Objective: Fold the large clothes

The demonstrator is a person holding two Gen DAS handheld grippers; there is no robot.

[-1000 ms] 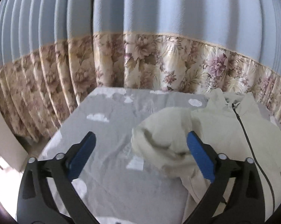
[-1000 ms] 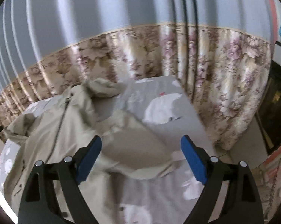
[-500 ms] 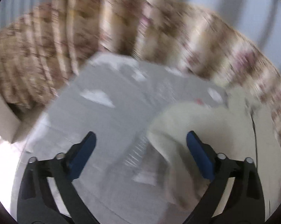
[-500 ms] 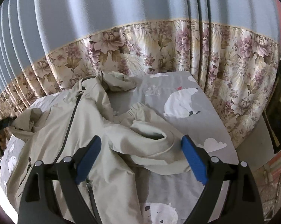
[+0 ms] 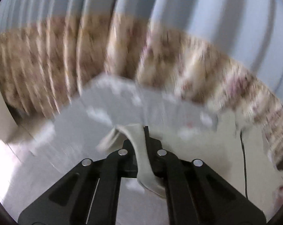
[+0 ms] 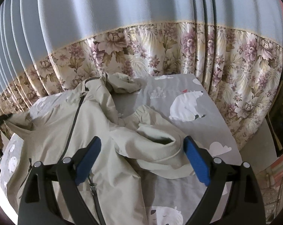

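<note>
Beige zip jacket (image 6: pixel 53 131) lies front-up, rumpled, across bed sheet (image 6: pixel 207 123) with polar-bear print; floral curtain (image 6: pixel 160 50) behind.

Left tongs (image 5: pixel 139 150) pressed together, pinching jacket's left sleeve cuff (image 5: pixel 141 146); view motion-blurred. Grip at cuff likely so sleeve can be drawn over body.

Right tongs (image 6: pixel 141 161) spread, holding nothing, hovering above crumpled right sleeve (image 6: pixel 160 140); likely lined up to pinch it. Fold not yet made.
</note>
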